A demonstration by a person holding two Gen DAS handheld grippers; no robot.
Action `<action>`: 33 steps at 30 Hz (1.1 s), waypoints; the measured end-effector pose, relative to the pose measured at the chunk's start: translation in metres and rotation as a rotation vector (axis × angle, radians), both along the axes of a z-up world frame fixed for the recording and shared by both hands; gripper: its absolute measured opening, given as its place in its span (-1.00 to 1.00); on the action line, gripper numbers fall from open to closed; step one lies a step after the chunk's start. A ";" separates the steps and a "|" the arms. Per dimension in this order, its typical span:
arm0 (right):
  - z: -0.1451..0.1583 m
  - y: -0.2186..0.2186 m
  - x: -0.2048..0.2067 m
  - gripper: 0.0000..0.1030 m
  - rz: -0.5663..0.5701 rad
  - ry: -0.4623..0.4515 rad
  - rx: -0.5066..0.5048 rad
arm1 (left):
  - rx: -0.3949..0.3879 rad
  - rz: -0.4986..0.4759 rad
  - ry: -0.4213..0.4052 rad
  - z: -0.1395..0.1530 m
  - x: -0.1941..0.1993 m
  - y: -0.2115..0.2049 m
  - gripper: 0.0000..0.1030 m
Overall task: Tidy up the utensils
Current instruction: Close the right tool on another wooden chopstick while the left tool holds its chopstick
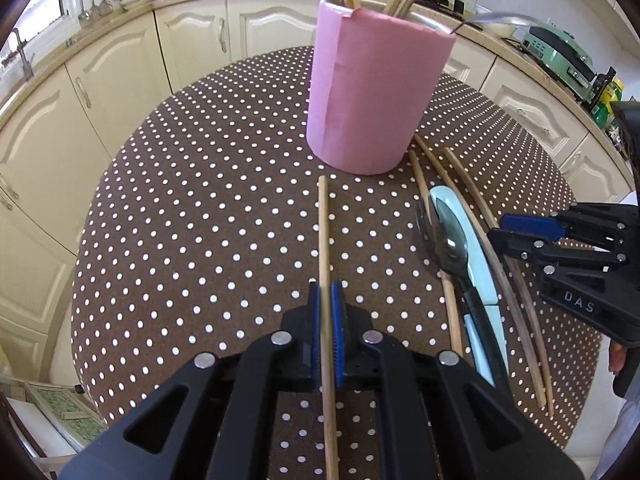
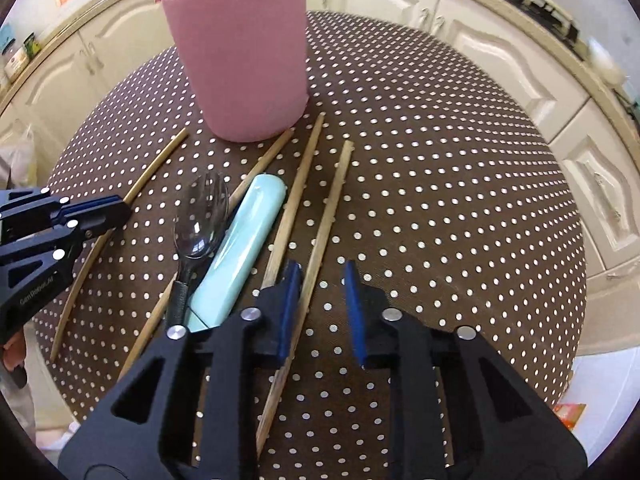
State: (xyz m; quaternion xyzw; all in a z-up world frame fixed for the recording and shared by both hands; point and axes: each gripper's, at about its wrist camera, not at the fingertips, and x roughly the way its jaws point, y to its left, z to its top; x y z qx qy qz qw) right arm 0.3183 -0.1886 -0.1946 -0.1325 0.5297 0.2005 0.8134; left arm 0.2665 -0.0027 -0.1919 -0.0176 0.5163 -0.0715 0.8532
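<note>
My left gripper (image 1: 326, 292) is shut on a wooden chopstick (image 1: 323, 224) that points toward the pink cup (image 1: 376, 92). The cup holds several chopsticks and a metal utensil. In the right wrist view, my right gripper (image 2: 322, 268) stands with a wide gap over the table. A loose chopstick (image 2: 328, 208) runs between its fingers, close to the left pad and apart from the right one. Left of it lie another chopstick (image 2: 298, 184), a light blue case (image 2: 240, 244), a spoon (image 2: 196, 236) and a fork (image 2: 212, 192). The left gripper (image 2: 120, 212) shows at the left edge.
The round table (image 2: 440, 160) has a brown cloth with white dots. Cream kitchen cabinets (image 1: 120, 80) and a counter curve around behind it. The right gripper (image 1: 500, 234) hangs over the utensil pile (image 1: 452, 244) at the table's right side. A green appliance (image 1: 560, 52) stands on the counter.
</note>
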 end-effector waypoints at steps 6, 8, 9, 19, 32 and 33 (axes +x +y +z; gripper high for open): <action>-0.001 -0.004 0.022 -0.77 0.001 0.069 -0.002 | -0.059 0.006 0.001 -0.001 0.008 0.012 -0.89; -0.002 -0.007 0.028 -0.78 -0.002 0.078 0.004 | -0.066 0.009 -0.007 -0.001 0.006 0.014 -0.89; -0.002 -0.006 0.032 -0.78 -0.003 0.083 0.005 | -0.075 0.014 -0.007 -0.001 0.006 0.015 -0.89; -0.004 0.013 0.051 -0.78 -0.020 0.151 -0.061 | -0.116 -0.002 -0.026 -0.006 -0.005 0.027 -0.89; -0.012 0.028 0.062 -0.77 -0.069 0.212 -0.063 | -0.069 -0.033 -0.036 -0.003 -0.004 0.020 -0.89; -0.012 0.028 0.063 -0.78 -0.067 0.207 -0.058 | -0.080 -0.025 -0.039 -0.003 -0.005 0.022 -0.89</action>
